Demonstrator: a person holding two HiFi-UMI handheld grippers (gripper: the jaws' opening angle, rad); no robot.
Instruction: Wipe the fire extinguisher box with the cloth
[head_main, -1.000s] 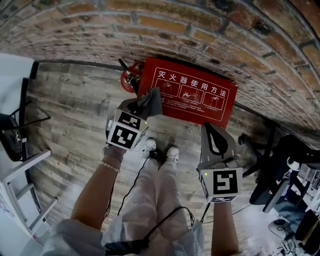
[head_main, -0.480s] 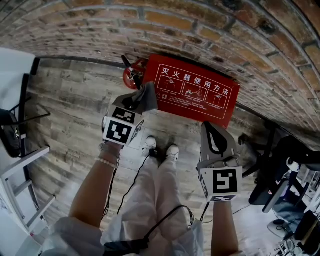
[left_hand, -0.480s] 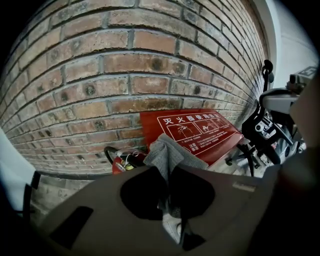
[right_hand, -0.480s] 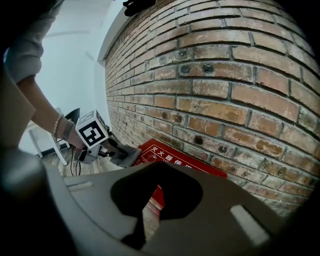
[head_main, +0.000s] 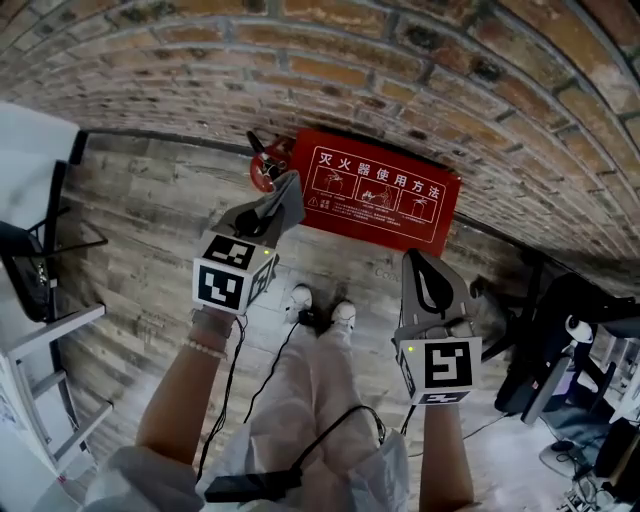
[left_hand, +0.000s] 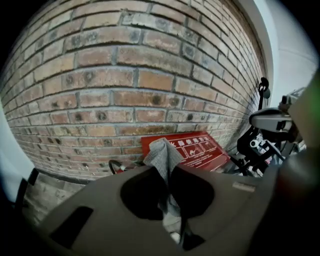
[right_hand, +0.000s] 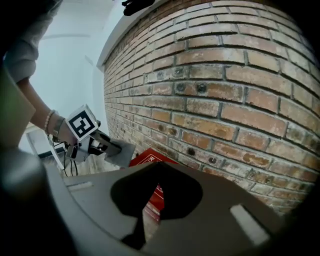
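Note:
The red fire extinguisher box (head_main: 380, 200) leans against the brick wall, white instruction print on its face. My left gripper (head_main: 288, 188) is shut on a grey cloth (head_main: 284, 198), which hangs at the box's left edge. In the left gripper view the cloth (left_hand: 162, 157) sticks up between the jaws of that gripper (left_hand: 167, 175), in front of the box (left_hand: 195, 149). My right gripper (head_main: 417, 258) hovers over the floor in front of the box's right part, shut and holding nothing. The right gripper view looks past its closed tips (right_hand: 157, 167) at the box (right_hand: 149, 159) and the left gripper (right_hand: 102, 144).
A red extinguisher (head_main: 262, 165) stands left of the box. The brick wall (head_main: 330, 70) runs behind. A white rack (head_main: 40, 330) is at the left; black chair bases and stands (head_main: 560, 340) crowd the right. A black cable (head_main: 265, 380) trails by the person's shoes (head_main: 320, 300).
My left gripper has drawn the cloth leftward, from over the box's left part to its left edge. The right gripper has stayed put.

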